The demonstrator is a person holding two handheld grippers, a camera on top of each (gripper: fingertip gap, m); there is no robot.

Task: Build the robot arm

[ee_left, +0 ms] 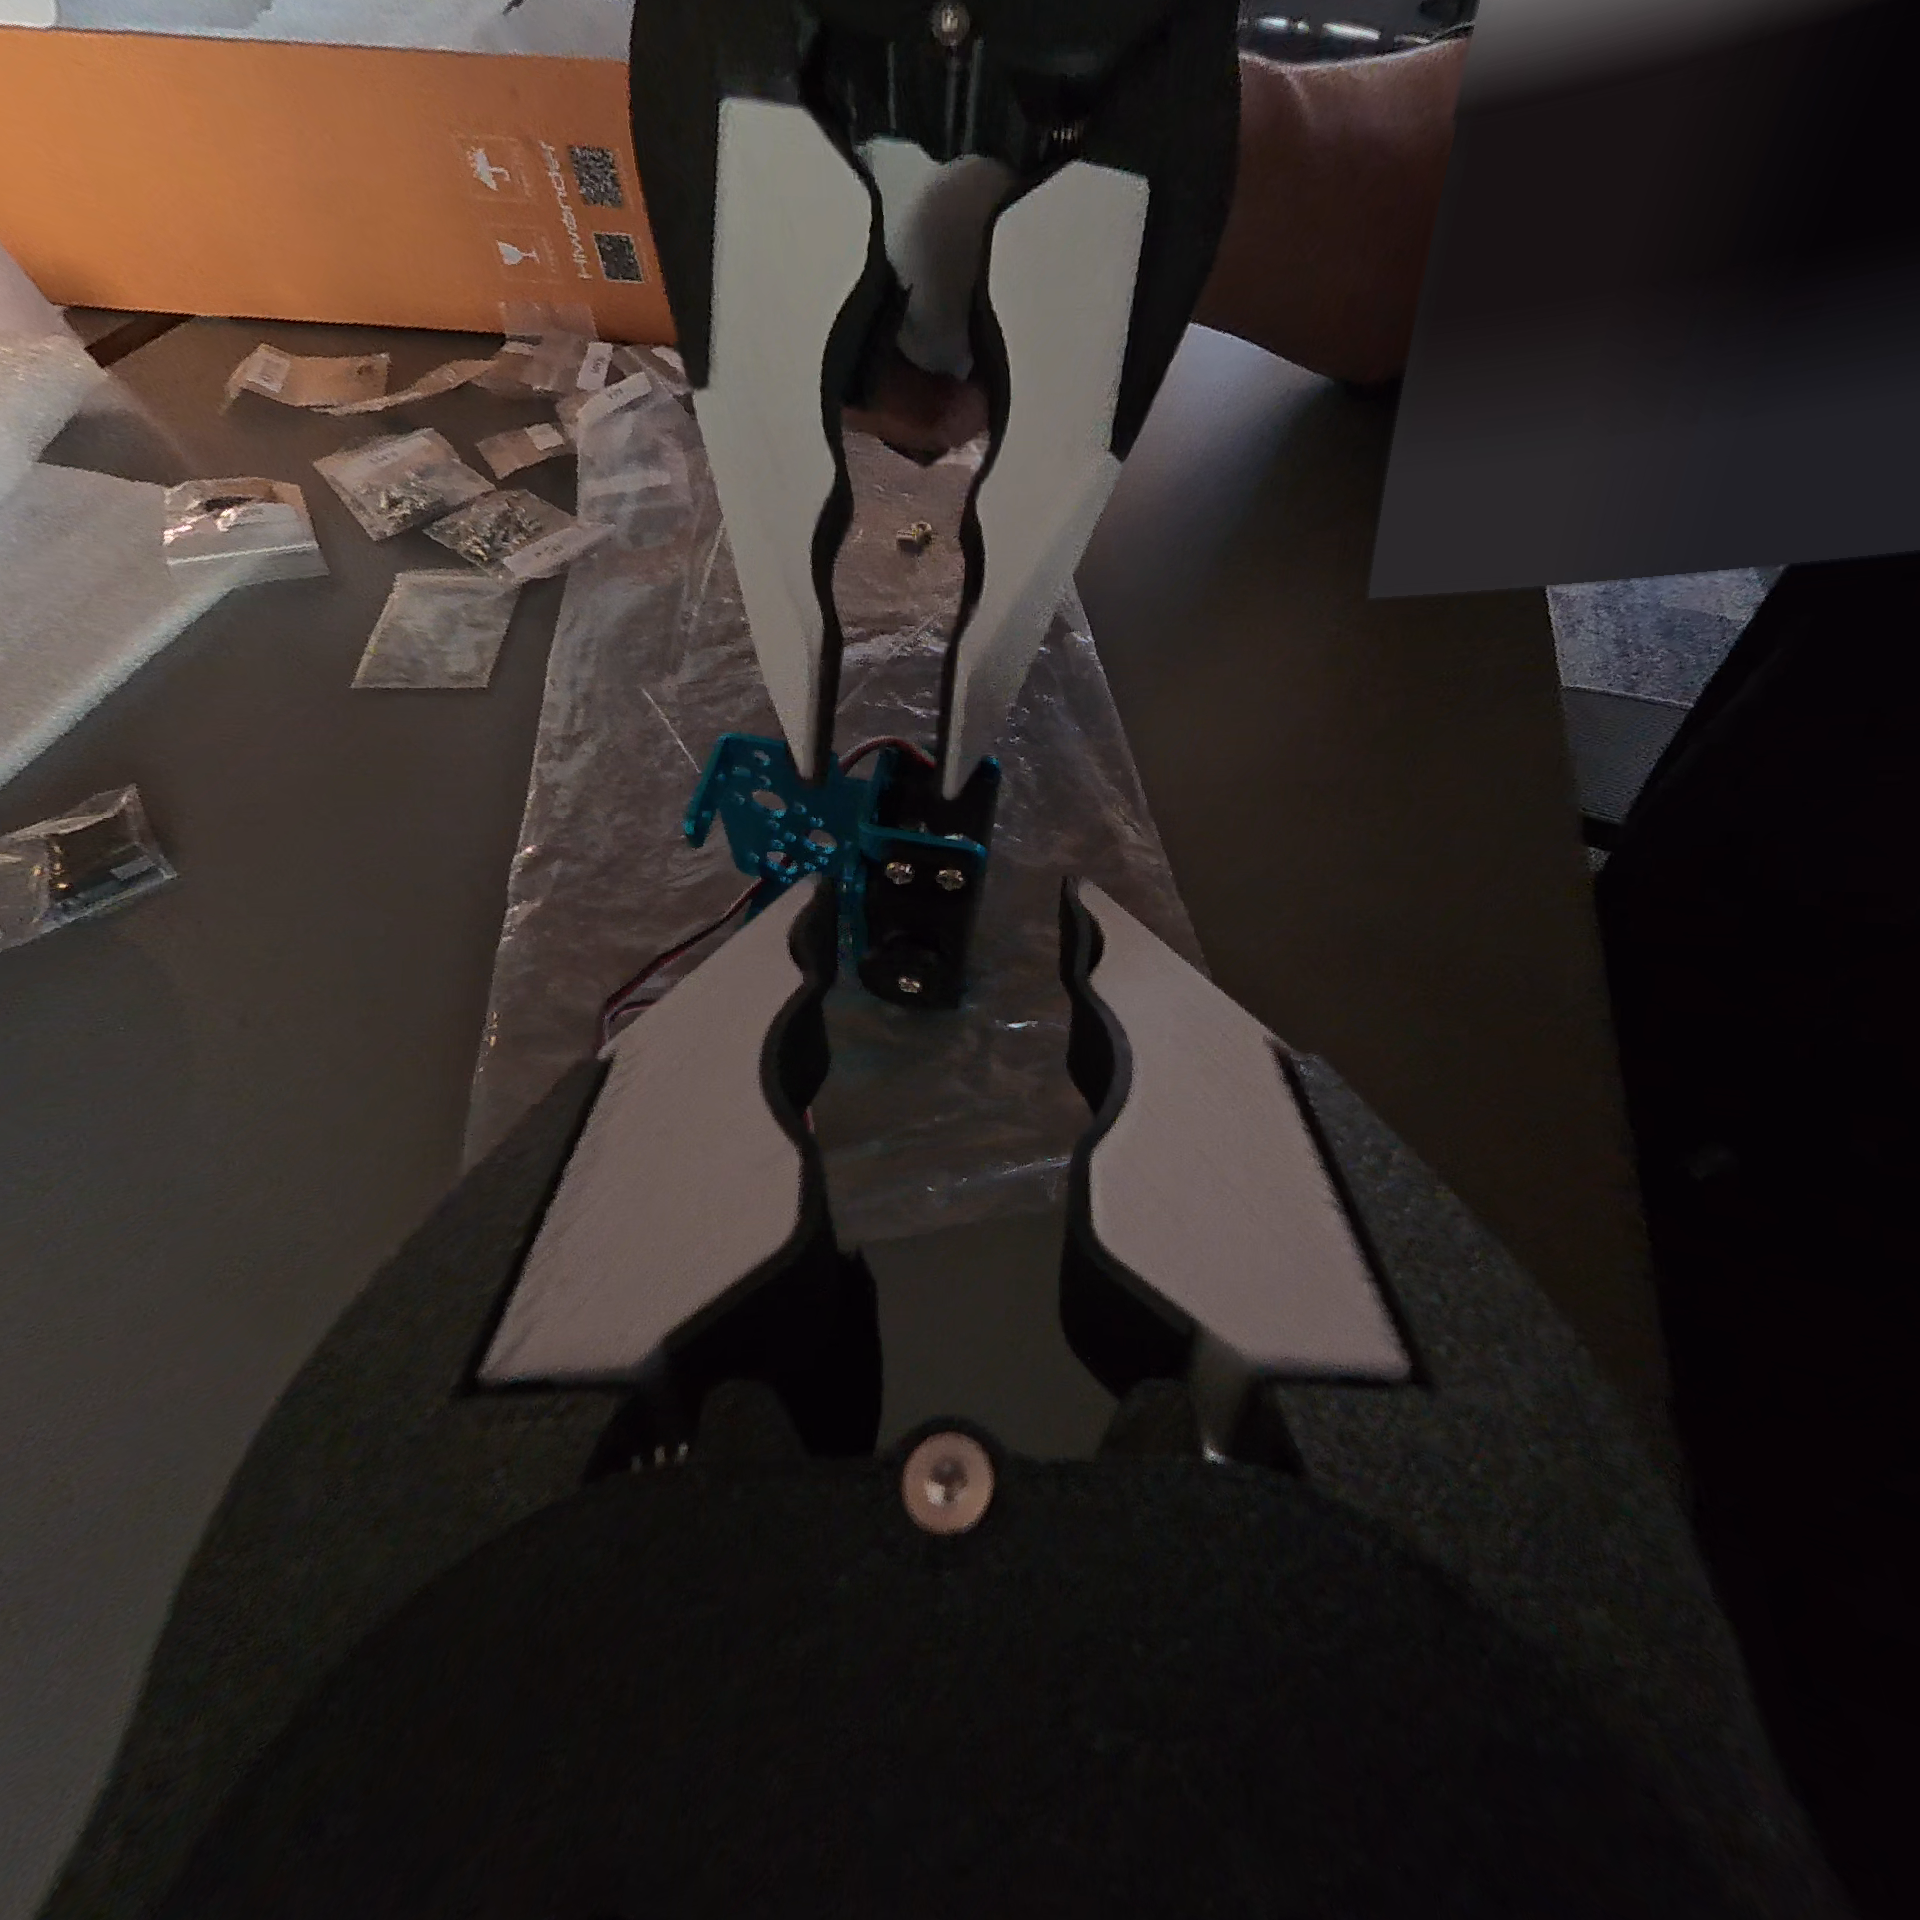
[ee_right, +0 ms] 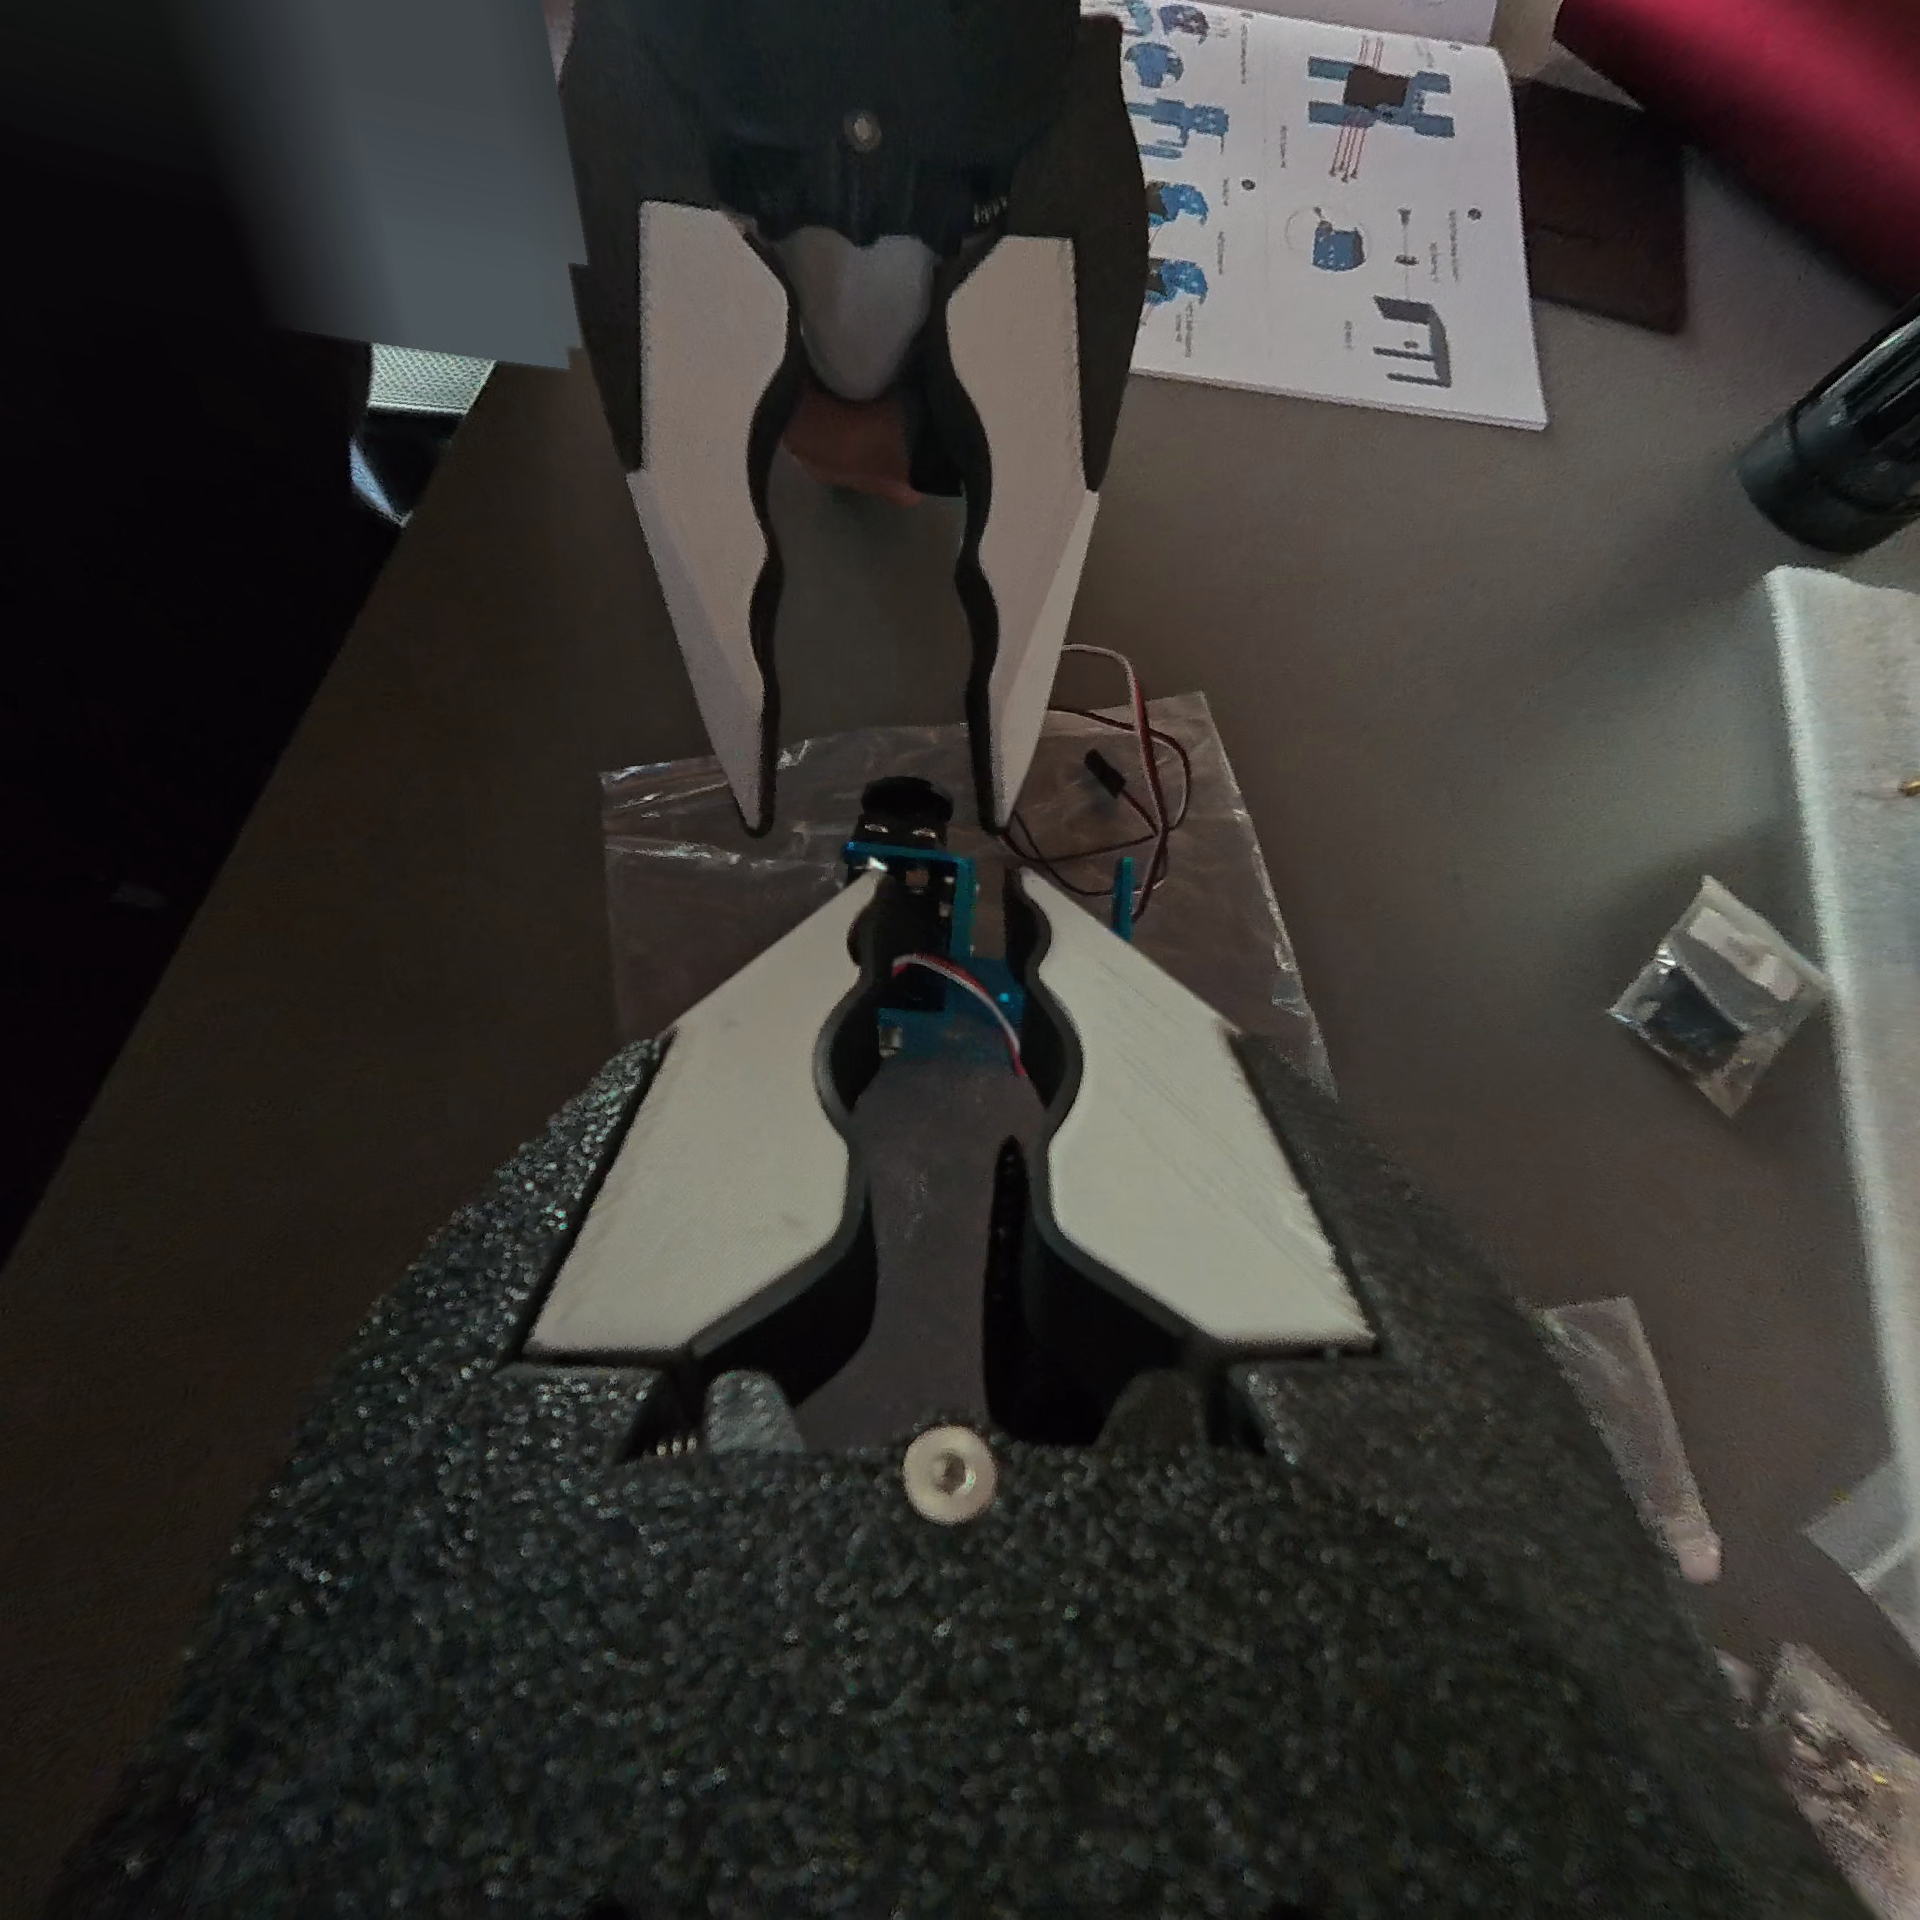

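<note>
Left wrist view looks along the left gripper (ee_left: pixel 935 904), whose jaws stand wide, one on either side of a black servo (ee_left: pixel 920 914) fixed in a blue metal bracket (ee_left: pixel 774 821). Neither finger clearly touches it. The assembly stands upright on a clear plastic bag (ee_left: pixel 935 1132) spread on the dark bench (ee_left: pixel 260 1039), roughly in the middle of the scene.

The right gripper (ee_right: pixel 942 883) comes in from the far side, facing the left one. Its jaws are narrow and set around the top of the bracket. In the right wrist view its left finger lies against the bracket's edge, while a thin gap seems to show at the other finger, so whether it truly clamps the part cannot be told.

A red, black and white wire (ee_right: pixel 1143 769) runs from the servo and loops over the bag to the right in that view. In the left wrist view a small brass screw (ee_left: pixel 912 537) lies on the bag beyond the assembly. Further off to the left are small bags of hardware (ee_left: pixel 416 488) and an orange cardboard box (ee_left: pixel 312 177).

The right wrist view shows an open instruction booklet (ee_right: pixel 1351 208) at the far right, a dark bottle (ee_right: pixel 1839 447) beside it, and a small packet (ee_right: pixel 1714 997) holding a dark part.
</note>
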